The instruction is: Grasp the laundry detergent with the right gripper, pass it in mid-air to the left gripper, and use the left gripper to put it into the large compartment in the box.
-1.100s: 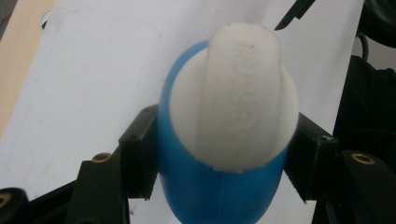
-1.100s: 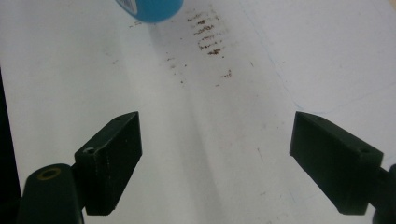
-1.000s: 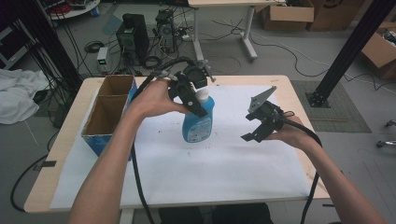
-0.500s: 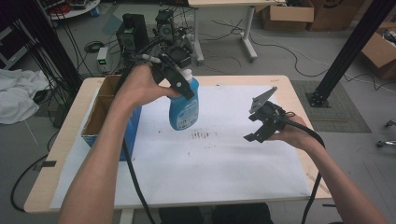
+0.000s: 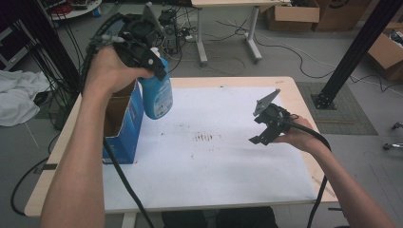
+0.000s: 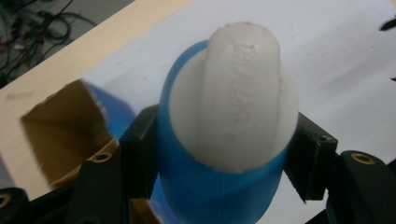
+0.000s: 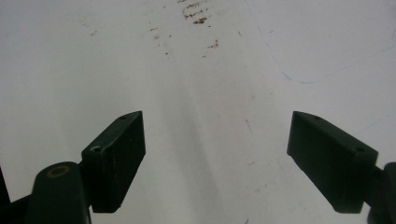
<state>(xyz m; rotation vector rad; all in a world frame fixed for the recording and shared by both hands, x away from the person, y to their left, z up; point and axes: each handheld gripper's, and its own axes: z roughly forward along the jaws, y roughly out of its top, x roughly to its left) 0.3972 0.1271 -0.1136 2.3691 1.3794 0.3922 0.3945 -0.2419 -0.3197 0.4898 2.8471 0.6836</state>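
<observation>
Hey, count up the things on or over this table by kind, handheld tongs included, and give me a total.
Blue plastic spray bottle with white top: 1
Blue open cardboard box: 1
White paper sheet covering the table: 1
Black handheld tongs: 2, left and right
Total: 5

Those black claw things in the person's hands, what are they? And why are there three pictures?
They are grippers: hand-held tongs with two black jaws. One camera looks down from above; one more rides on each gripper. The left gripper is squeezing a blue spray bottle and holding it in the air beside the open blue cardboard box. Its own camera looks down on the bottle's white top. The right gripper is open and holds nothing; its camera looks at the white sheet covering the wooden table, which has a few brown smudges.
</observation>
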